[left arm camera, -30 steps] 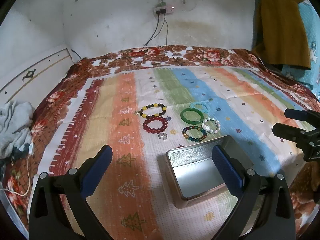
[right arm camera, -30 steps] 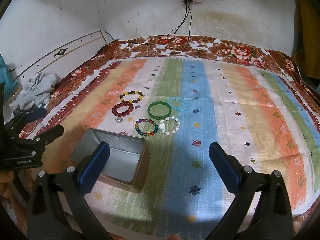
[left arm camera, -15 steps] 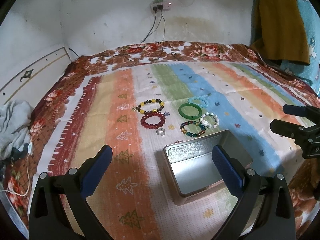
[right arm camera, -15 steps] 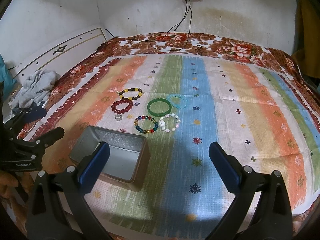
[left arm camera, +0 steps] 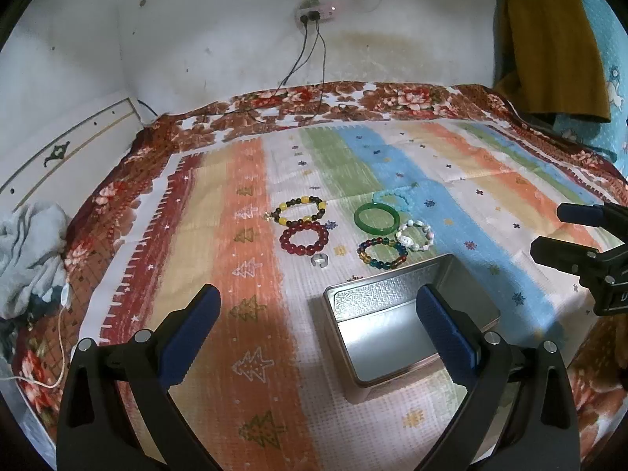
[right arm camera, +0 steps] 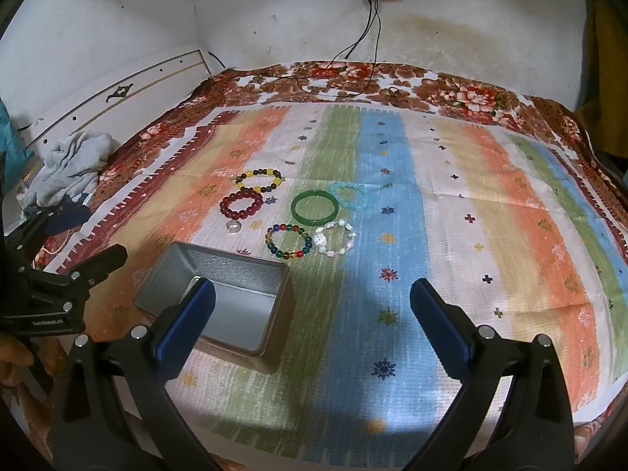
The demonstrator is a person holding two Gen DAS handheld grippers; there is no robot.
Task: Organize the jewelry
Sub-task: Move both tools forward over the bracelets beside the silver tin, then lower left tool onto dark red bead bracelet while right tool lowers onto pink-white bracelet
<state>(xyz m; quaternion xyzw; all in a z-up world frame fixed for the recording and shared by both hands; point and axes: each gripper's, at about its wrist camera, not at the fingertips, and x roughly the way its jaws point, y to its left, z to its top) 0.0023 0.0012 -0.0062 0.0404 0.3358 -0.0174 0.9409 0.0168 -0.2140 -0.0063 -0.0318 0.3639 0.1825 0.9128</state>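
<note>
Hovering over the bed's near edge, the left gripper (left arm camera: 316, 320) and right gripper (right arm camera: 312, 316) both gape wide, holding nothing. Views barely shifted from a second ago; nothing has moved. The bracelets (right arm camera: 314, 208) and ring (right arm camera: 234, 226) lie mid-blanket (right arm camera: 490, 204), just beyond the empty tin box (right arm camera: 219, 306).
</note>
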